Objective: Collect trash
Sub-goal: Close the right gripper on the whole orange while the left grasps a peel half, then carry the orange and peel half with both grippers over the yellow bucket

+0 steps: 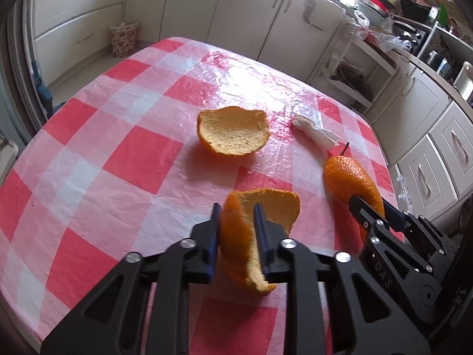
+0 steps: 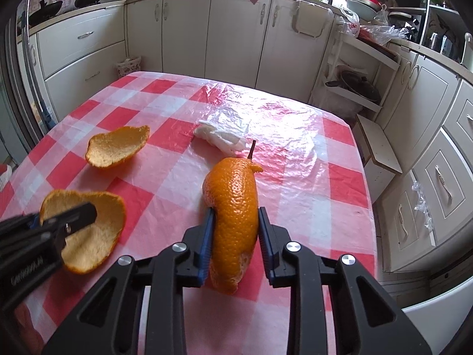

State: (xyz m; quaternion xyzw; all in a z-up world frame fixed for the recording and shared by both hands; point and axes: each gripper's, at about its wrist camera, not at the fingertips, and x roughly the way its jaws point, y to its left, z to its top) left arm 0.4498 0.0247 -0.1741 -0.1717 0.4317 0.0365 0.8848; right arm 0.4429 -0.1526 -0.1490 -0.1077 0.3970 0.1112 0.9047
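Three pieces of orange peel and a crumpled white tissue (image 1: 313, 130) (image 2: 221, 136) lie on a red-and-white checked table (image 1: 88, 177) (image 2: 310, 177). My left gripper (image 1: 238, 210) is shut on a curled peel (image 1: 233, 233) at the near edge, its pads pressing both sides; the right wrist view shows that peel (image 2: 97, 236) and gripper (image 2: 63, 216) at the left. My right gripper (image 2: 236, 211) is shut on a stemmed peel (image 2: 233, 195), skin side up, also seen to the right in the left wrist view (image 1: 346, 177). A third peel (image 1: 233, 131) (image 2: 116, 148) lies free, pith up, farther back.
White kitchen cabinets (image 2: 189, 35) ring the table. A floral bin (image 1: 124, 38) (image 2: 128, 65) stands on the floor beyond the far left corner. An open white shelf unit (image 2: 354, 82) with pans stands past the far right corner. Clear plastic film covers the cloth.
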